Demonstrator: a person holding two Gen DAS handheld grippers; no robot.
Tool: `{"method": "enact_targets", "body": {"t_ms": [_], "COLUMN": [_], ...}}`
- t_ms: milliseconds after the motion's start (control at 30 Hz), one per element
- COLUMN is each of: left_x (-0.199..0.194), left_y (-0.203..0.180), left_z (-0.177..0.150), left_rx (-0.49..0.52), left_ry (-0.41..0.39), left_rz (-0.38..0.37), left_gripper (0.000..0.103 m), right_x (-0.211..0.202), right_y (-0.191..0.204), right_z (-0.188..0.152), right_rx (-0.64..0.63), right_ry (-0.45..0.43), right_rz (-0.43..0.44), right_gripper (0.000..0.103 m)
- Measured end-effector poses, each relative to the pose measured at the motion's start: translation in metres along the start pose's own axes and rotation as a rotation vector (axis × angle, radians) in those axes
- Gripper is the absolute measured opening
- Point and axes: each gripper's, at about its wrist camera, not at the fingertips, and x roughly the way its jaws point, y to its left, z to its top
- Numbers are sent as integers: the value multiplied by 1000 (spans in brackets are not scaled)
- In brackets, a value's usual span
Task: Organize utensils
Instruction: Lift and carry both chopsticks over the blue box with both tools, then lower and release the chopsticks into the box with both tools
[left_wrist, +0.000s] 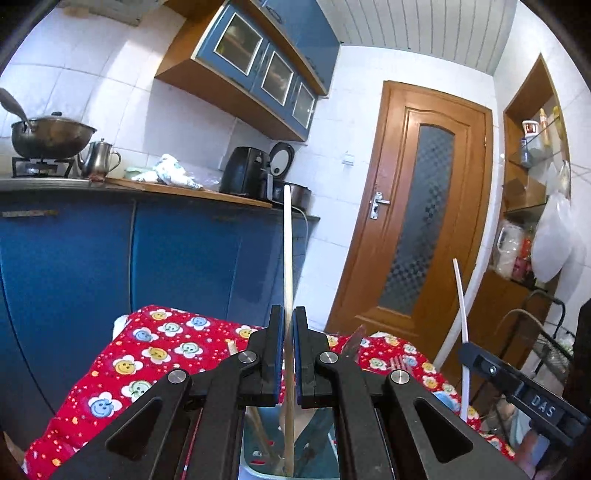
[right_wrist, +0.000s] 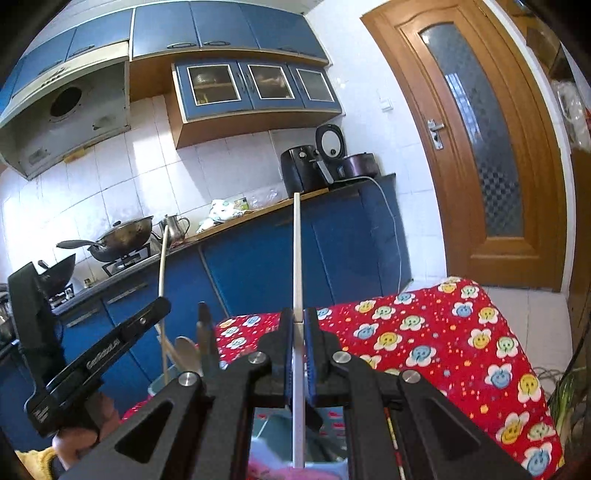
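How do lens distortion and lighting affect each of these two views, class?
Left wrist view: fisheye bends the door and blue cabinets; daylight glares on the wall tiles; the left gripper, shut on a wooden stick, is sharp. Right wrist view: black vignette corners; the right gripper clamps a white stick.

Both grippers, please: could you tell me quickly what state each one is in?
Left gripper: closed on a wooden chopstick.
Right gripper: closed on a white chopstick.
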Motion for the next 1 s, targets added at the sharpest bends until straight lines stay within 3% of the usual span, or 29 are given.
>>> {"method": "enact_targets", "body": {"t_ms": [300, 933, 1000], "left_x": [0, -16, -19], "left_y": [-2, -7, -6], "left_z": [-19, -34, -33], "left_rx": [23, 65, 56], "left_ry": [-3, 83, 94], "left_rz": [10, -12, -9], "left_gripper": [4, 8, 13], "right_x": [17, 6, 2], "right_y": [1, 10, 11], "right_z": [-21, -35, -34], "right_rx": [-58, -75, -68], "right_ry": [-13, 102, 104], "right_rz": [-19, -56, -49], "right_gripper": [8, 8, 16]}}
